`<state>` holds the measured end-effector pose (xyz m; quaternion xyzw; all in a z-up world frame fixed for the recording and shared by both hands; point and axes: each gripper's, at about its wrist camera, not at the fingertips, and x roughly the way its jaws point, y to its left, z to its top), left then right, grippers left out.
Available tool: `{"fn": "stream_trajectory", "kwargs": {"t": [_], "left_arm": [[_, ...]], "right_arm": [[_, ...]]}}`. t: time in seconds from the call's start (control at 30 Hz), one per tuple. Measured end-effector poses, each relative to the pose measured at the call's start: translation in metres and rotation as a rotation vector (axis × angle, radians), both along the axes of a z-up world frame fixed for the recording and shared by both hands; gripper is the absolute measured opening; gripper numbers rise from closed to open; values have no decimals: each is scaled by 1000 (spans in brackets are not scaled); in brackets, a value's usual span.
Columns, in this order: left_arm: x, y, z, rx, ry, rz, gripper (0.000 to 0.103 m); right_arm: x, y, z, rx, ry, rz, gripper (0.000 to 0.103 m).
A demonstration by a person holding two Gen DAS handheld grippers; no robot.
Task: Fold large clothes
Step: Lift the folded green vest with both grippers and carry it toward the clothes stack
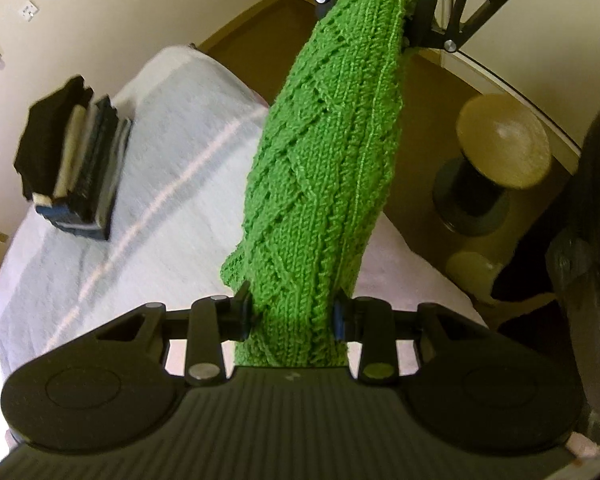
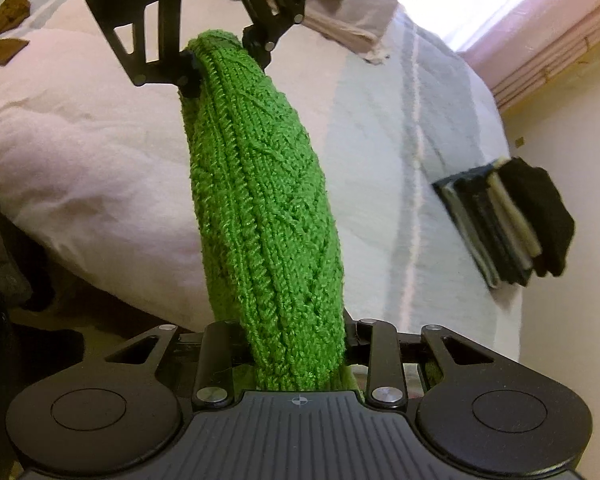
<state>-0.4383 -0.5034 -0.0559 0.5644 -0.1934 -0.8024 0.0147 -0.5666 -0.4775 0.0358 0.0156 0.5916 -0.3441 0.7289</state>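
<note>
the green cable-knit sweater [image 1: 324,168] stretches bunched between the left gripper [image 1: 292,314] and right gripper [image 2: 296,344], both jaws clamped on its ends, above the bed [image 1: 172,128]; a stack of folded clothes [image 2: 508,224] lies beyond.

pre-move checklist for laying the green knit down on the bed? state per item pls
1. Left gripper shut on the green knit: ok.
2. Right gripper shut on the other end: ok.
3. Knit held off the bed, stretched between both grippers: ok.
4. Knit spread flat for a fold: not ok, it is bunched into a thick roll.
5. Landing spot free: ok on the pink cover; the stack of folded clothes sits off to the side.
6. Loose sleeves or hanging ends: cannot tell, the underside is hidden.
</note>
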Motion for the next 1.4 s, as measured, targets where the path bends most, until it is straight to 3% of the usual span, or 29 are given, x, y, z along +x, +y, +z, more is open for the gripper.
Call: {"fn": "stream_trajectory", "kwargs": {"t": [0.33, 0.67, 0.87, 1.07, 1.4], "left_arm": [[-51, -53, 39, -29, 57, -63, 31], [-86, -106, 46, 7, 64, -106, 31], [-120, -146, 42, 8, 52, -40, 31], [-173, -186, 42, 45, 57, 116, 31], [-229, -246, 67, 61, 65, 289, 31]], "right_arm": [[-43, -42, 43, -58, 27, -48, 29], [-75, -94, 67, -36, 34, -82, 28], [-117, -144, 67, -26, 27, 9, 28], [-179, -214, 70, -17, 27, 180, 28], [-237, -309, 95, -14, 40, 388, 28]]}}
